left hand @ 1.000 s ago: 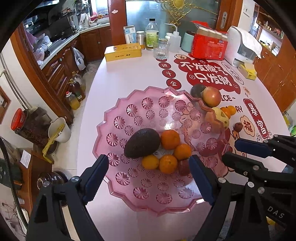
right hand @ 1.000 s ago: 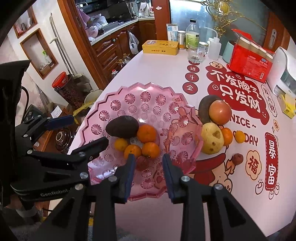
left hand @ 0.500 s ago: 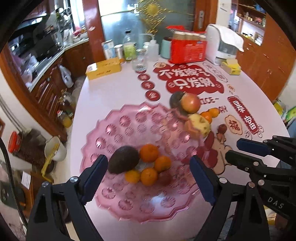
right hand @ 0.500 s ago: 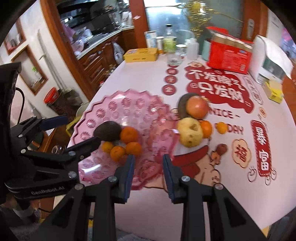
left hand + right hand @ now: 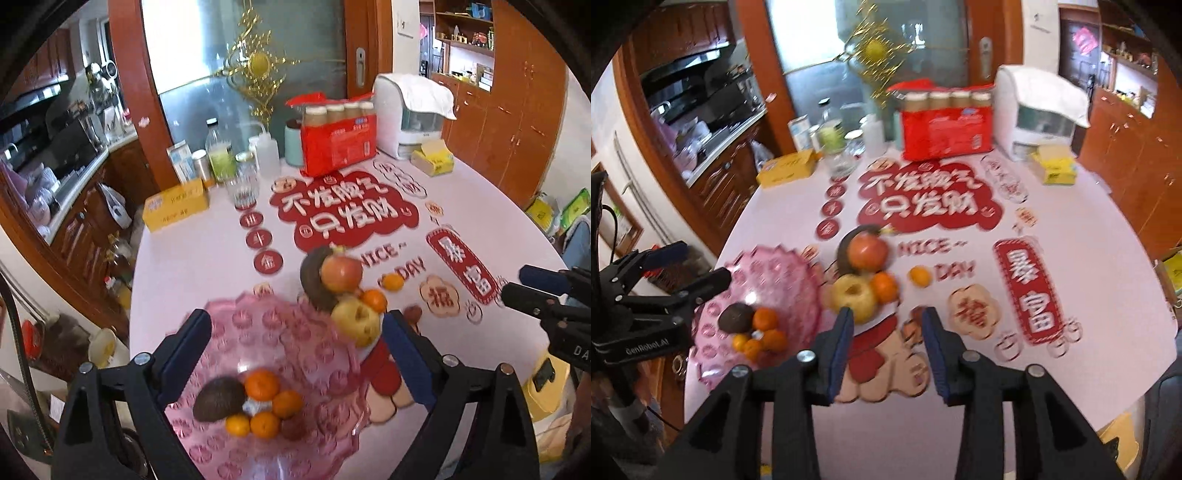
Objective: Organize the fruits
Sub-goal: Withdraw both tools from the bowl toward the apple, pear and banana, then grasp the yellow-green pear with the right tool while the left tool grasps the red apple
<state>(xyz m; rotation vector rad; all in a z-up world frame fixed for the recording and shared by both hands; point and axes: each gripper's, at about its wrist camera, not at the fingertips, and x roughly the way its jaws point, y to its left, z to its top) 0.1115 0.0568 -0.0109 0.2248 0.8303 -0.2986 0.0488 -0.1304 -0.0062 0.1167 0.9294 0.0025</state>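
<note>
A pink plastic plate (image 5: pixel 284 343) (image 5: pixel 768 273) holds a dark avocado (image 5: pixel 218 402) (image 5: pixel 735 317), several tangerines (image 5: pixel 262 386) (image 5: pixel 765 319) and a small dark red fruit (image 5: pixel 291 430). Just right of it on the table lie a second avocado (image 5: pixel 314 284), a red apple (image 5: pixel 341 273) (image 5: pixel 868 251), a yellow apple (image 5: pixel 356 321) (image 5: pixel 853 295), two tangerines (image 5: pixel 373 299) (image 5: pixel 919 276) and a small brown fruit (image 5: pixel 413 314) (image 5: pixel 916 315). My left gripper (image 5: pixel 295 325) hangs over the plate, jaws opening, empty. My right gripper (image 5: pixel 887 317) hovers over the loose fruit, jaws opening, gripping nothing.
At the table's far end stand a red drinks pack (image 5: pixel 338 144), a glass (image 5: pixel 243 184), bottles (image 5: pixel 221 155), a yellow box (image 5: pixel 177 208), a yellow tissue pack (image 5: pixel 432 162) and a white appliance (image 5: pixel 410 110). Wooden cabinets (image 5: pixel 92 229) flank the table's left edge.
Both grippers have risen and drawn back from the plate. The right one has swung right, over the loose fruit, and its jaws have widened. The dark red fruit stays in the plate.
</note>
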